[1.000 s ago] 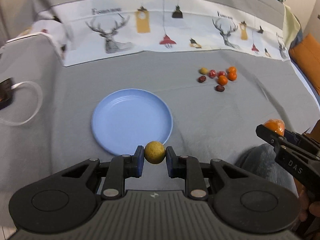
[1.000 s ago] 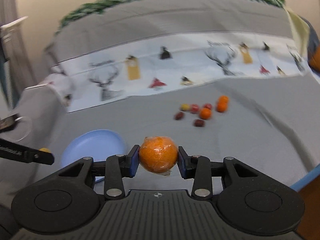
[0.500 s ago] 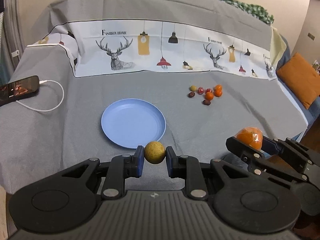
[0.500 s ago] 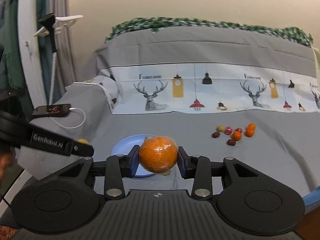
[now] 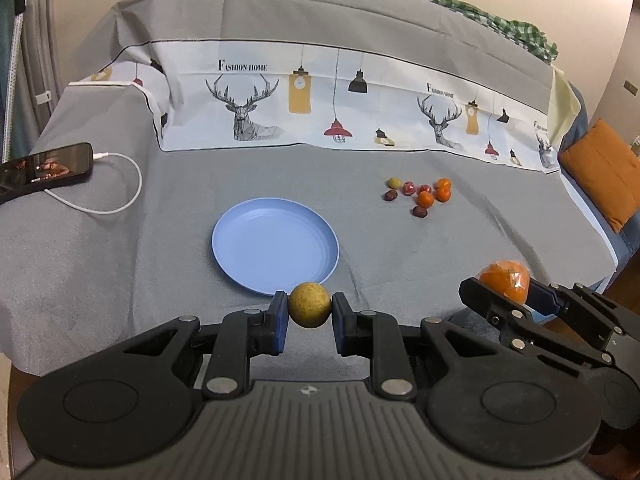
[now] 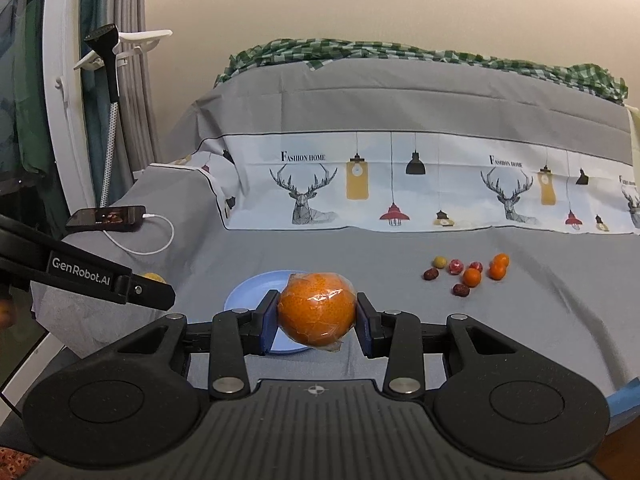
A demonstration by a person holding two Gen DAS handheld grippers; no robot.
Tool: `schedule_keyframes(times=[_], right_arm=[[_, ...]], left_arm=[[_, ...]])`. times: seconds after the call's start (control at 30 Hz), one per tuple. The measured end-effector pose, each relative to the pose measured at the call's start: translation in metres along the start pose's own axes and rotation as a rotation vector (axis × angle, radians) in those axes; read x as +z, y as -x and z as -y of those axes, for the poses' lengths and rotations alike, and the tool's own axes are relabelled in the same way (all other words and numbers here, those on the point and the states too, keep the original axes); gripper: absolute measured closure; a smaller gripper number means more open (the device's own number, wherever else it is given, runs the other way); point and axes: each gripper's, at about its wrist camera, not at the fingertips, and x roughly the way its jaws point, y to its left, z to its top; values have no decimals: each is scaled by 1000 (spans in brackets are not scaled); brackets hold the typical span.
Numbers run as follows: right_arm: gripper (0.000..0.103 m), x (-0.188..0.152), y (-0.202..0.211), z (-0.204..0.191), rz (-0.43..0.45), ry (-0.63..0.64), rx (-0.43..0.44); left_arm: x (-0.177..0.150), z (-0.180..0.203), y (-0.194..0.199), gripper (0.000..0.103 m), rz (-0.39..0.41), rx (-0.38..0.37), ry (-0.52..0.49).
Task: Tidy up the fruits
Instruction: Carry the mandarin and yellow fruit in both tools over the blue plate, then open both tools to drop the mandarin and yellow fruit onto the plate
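While over grey sheet point(image 5: 120, 264): L gripper point(image 5: 310, 311) pinching yellow fruit point(image 5: 310, 310), R gripper point(image 6: 317, 314) pinching wrapped orange point(image 6: 317, 309); blue plate point(image 5: 256, 232) just beyond, fruit pile point(image 5: 420, 196) further right, phone point(image 5: 44, 168) w/ cable point(image 5: 120, 196) left.

The left wrist camera is looking steeply down along its fingers at the grey bedcover point(image 5: 460, 240), with the blue plate point(image 5: 275, 245) lying close ahead. The right wrist camera is sitting further right, aiming more level and taking in the wall point(image 6: 360, 4). Both are sharing the plate point(image 6: 248, 294), the fruit cluster point(image 5: 420, 194) point(image 6: 468, 274) and the phone point(image 5: 44, 168) point(image 6: 106, 218)
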Motion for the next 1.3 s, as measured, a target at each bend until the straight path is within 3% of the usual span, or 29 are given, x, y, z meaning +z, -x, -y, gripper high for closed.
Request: schedule_keyframes(times=[0.7,0.97,1.3], right_arm=[[63,-2,-61,2,-122,-8,13],[63,1,-106,1,-173,11,18],[63,0,-194,-7,-277,46,8]], left_arm=[[28,-30,-60,78,-81,44,32],[43,-39,-99,78,-114,58,31],[60,-57,-181,78,-200,71,-3]])
